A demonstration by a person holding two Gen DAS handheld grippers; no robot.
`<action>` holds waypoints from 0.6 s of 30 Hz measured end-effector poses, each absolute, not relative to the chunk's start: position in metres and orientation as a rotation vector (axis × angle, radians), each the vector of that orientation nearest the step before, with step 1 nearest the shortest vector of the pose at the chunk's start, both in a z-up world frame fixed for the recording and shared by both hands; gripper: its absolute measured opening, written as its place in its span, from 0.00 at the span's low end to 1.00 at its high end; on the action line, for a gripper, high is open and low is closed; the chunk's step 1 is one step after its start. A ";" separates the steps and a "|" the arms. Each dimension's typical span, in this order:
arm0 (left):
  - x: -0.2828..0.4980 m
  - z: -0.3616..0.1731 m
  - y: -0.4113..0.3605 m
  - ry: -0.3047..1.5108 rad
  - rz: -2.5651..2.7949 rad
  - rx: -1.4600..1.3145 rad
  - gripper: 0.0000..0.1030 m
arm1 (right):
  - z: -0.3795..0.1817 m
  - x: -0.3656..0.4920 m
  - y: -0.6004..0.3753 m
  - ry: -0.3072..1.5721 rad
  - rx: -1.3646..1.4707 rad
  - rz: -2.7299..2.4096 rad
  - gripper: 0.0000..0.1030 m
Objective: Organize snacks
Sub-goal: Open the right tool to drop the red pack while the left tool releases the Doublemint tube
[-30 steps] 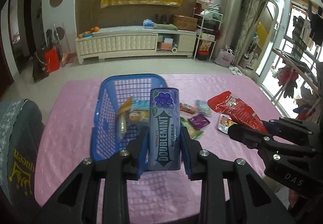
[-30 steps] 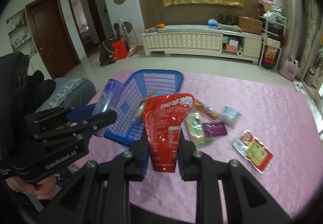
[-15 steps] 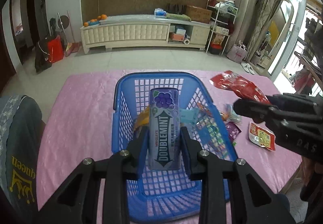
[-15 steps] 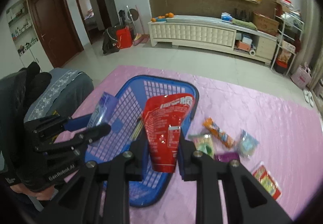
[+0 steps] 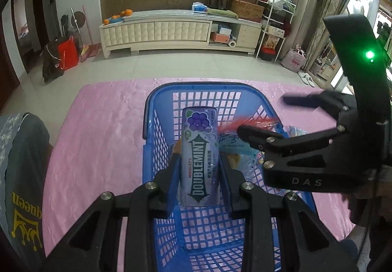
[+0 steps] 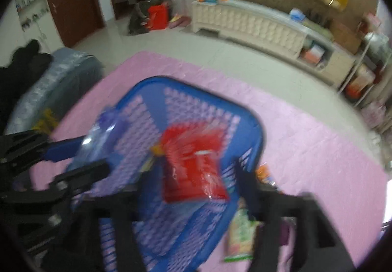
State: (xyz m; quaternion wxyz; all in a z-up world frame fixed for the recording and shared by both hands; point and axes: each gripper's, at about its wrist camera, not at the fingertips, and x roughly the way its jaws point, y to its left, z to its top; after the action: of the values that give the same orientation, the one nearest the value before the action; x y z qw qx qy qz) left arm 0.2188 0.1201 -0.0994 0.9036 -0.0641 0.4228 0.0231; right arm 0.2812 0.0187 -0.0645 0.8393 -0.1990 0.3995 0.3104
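The left gripper (image 5: pixel 199 161) pinched the Doublemint tin (image 5: pixel 200 159) above the blue basket (image 5: pixel 156 110) — the right gripper (image 6: pixel 196 198) stood spread, the red packet (image 6: pixel 193 166) loose between its fingers over the basket.

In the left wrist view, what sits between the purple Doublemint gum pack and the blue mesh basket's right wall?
A pale blue snack packet and crinkly clear wrappers lie there in the blue mesh basket, right of the purple Doublemint gum pack; the left wrist view shows it.

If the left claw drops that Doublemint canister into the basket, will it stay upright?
Probably not: the Doublemint canister is tall and narrow, so likely tips on the blue basket's mesh floor. It looks rigid, undented in the left claw. Glossy sides may slide.
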 end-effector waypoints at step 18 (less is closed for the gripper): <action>0.198 -0.098 0.103 0.911 0.004 -0.125 0.27 | -0.053 0.240 -0.049 0.947 -0.188 0.628 0.96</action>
State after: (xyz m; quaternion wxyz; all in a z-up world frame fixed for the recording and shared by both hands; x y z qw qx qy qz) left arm 0.1978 0.1026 -0.0979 0.8961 -0.0605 0.4397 0.0021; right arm 0.2401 -0.0493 -0.0531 0.8386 -0.0888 0.4479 0.2971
